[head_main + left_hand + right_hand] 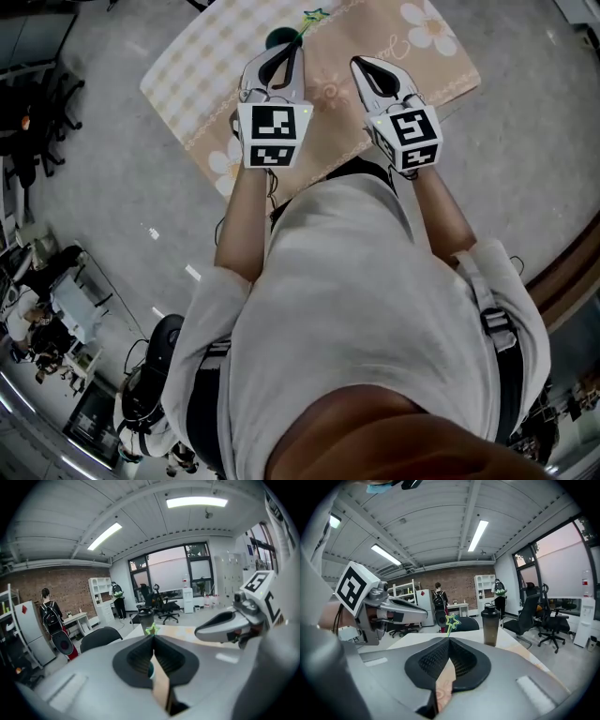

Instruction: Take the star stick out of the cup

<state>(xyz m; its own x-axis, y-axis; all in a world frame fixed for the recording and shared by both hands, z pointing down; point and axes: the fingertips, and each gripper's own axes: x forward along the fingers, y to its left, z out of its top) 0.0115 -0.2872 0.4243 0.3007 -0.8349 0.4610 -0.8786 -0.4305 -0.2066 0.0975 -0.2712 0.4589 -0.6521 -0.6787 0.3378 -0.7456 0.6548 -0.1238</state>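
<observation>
Green star stick [451,622]: outlined star, thin stem.

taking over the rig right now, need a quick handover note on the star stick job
Left gripper: jaws shut, empty, tips right by the cup.
Right gripper: jaws shut, empty, beside the left one above the patterned cloth.
Star stick: in the cup, leaning away from you and to the right.
Done: nothing gripped yet.
Left: open a gripper's jaws, close them on the stick, and lift it clear of the cup.
</observation>
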